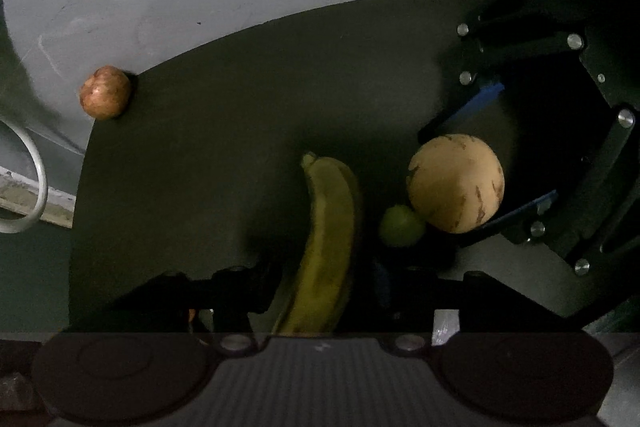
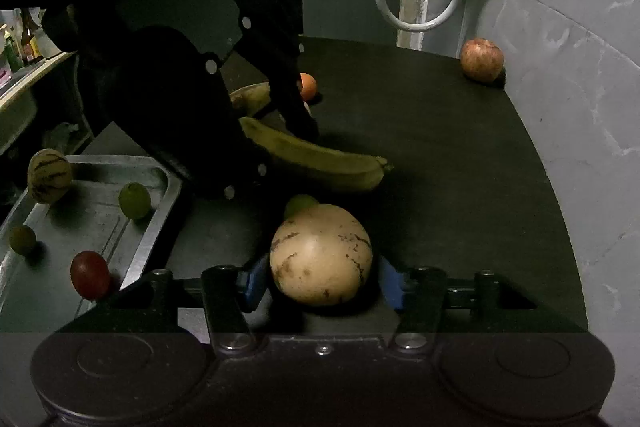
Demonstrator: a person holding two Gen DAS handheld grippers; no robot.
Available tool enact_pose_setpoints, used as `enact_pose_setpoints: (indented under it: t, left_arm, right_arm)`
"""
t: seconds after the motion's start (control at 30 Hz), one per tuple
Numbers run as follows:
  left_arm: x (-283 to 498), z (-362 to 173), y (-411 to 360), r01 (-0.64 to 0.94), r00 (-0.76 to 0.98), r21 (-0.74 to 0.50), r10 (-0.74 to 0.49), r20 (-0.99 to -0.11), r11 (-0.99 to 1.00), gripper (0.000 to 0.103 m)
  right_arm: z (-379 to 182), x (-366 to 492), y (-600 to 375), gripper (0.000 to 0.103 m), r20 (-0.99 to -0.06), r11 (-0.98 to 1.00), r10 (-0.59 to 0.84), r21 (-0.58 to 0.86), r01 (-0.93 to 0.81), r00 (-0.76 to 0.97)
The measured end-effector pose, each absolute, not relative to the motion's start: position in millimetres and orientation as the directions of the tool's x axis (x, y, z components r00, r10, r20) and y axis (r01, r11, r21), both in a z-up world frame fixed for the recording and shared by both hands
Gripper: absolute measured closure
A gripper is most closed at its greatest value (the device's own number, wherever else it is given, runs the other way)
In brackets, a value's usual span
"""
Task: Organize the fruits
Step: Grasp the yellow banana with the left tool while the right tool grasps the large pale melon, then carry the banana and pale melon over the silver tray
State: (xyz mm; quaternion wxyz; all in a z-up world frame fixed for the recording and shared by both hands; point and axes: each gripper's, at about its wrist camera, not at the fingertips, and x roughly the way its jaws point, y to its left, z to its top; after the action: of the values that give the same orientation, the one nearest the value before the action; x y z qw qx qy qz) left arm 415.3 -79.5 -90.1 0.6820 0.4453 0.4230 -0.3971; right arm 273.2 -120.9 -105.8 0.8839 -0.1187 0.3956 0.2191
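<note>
On the dark table (image 2: 460, 163), had right hand-held gripper (image 2: 320, 281) snug around the tan melon (image 2: 320, 255), left hand-held gripper (image 1: 320, 291) straddling the banana (image 1: 328, 227), needed gentle squeezes, slow lifts trayward.

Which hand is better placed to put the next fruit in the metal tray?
Probably right. The right gripper has its blue pads on both sides of the tan melon, with the tray just to its left. The left gripper straddles the banana, its grip unclear.
</note>
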Motion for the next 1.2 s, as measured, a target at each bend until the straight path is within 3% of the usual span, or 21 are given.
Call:
enact_pose_setpoints:
  t: [0.07, 0.3, 0.47, 0.67, 0.87, 1.2]
  left_arm:
    - [416.7, -89.1, -80.1, 0.924, 0.304, 0.247, -0.169, -0.937, 0.292, 0.063]
    - [417.7, -87.5, -81.0, 0.916, 0.302, 0.247, -0.137, -0.944, 0.318, 0.067]
    - [426.1, -74.8, -72.5, 0.857, 0.27, 0.169, -0.144, -0.952, 0.487, 0.068]
    - [433.6, -46.9, -40.5, 0.634, 0.238, -0.041, -0.245, -0.94, 0.773, 0.069]
    - [404.3, -18.0, 2.0, 0.373, 0.248, -0.294, -0.4, -0.882, 0.88, 0.068]
    - [315.7, 2.5, 70.2, 0.063, 0.352, -0.387, -0.383, -0.854, 0.92, 0.068]
  right_arm:
    - [-106.1, 272.6, -121.7, 0.048, -0.749, 0.877, 0.295, -0.034, -0.479, 0.594]
    - [-103.4, 267.7, -129.0, 0.048, -0.744, 0.896, 0.299, 0.003, -0.444, 0.598]
    - [-93.3, 257.4, -134.9, 0.048, -0.727, 0.914, 0.288, 0.014, -0.406, 0.624]
    - [-67.4, 241.2, -134.6, 0.048, -0.692, 0.924, 0.285, 0.013, -0.383, 0.664]
    - [-37.0, 223.3, -128.1, 0.048, -0.645, 0.925, 0.298, 0.014, -0.379, 0.703]
    - [-15.5, 183.3, -96.9, 0.048, -0.622, 0.915, 0.332, 0.03, -0.402, 0.709]
